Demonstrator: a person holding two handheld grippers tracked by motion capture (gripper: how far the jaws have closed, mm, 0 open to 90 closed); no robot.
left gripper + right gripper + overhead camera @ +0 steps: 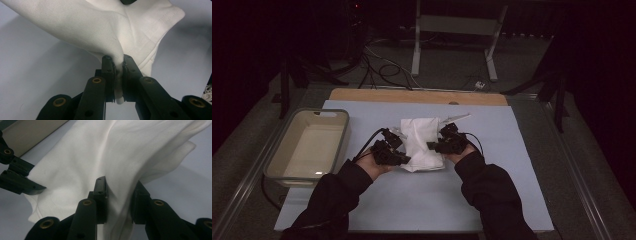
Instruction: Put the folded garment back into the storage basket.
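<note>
Blue table mat (412,200): both tools, left tool (119,65) and right tool (119,188), pinch unmarked white cloth (422,140).

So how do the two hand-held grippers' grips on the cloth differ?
The left hand-held gripper pinches a thin fold, jaws nearly touching; the right hand-held gripper clamps a thicker bunch, jaws wider apart. The left grips the cloth at its near-left corner, the right its right edge. Both are shut on it.

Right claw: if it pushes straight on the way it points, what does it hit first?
Right claw is already shut on the white cloth; straight on is more of that cloth, then probably the left claw beyond, though depth is unclear.
</note>
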